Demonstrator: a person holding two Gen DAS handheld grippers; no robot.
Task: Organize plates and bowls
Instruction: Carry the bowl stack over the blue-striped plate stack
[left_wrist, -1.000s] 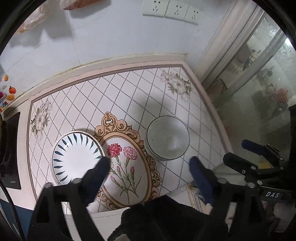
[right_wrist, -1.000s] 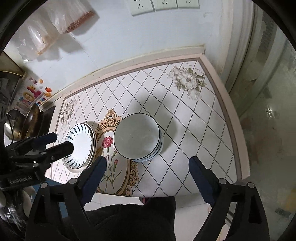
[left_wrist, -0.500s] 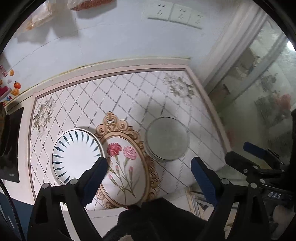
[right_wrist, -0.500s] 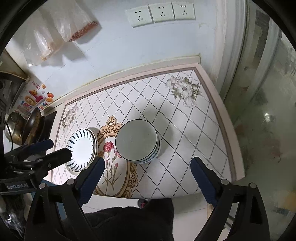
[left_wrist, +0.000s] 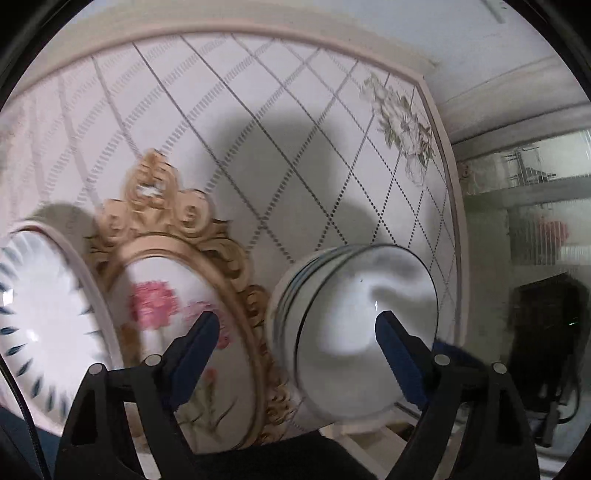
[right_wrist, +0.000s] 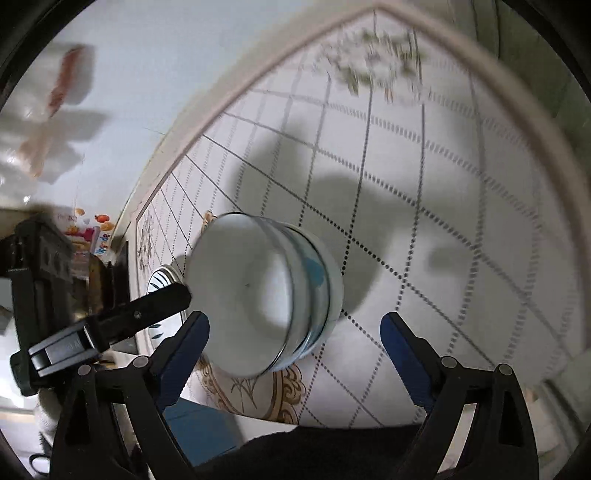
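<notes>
A stack of white bowls with blue rim lines (left_wrist: 354, 325) stands on the patterned table (left_wrist: 295, 147). My left gripper (left_wrist: 297, 343) is open, close over the stack's left side, its right finger over the bowl's rim. A white plate with dark blue leaf marks (left_wrist: 40, 314) lies at the left. In the right wrist view the bowl stack (right_wrist: 266, 291) sits ahead of my open right gripper (right_wrist: 295, 339). The left gripper (right_wrist: 110, 325) reaches in from the left to the stack. The plate (right_wrist: 162, 277) peeks out behind it.
The table's floral oval with a gold frame (left_wrist: 177, 288) lies between plate and bowls. A white wall (right_wrist: 147, 74) with hanging bags stands behind. Dark kitchen items (right_wrist: 44, 258) stand at the left. A glass door (left_wrist: 535, 221) is at the right.
Both grippers have dropped much closer to the table and the bowl stack. The views are blurred from the motion. Both stay open.
</notes>
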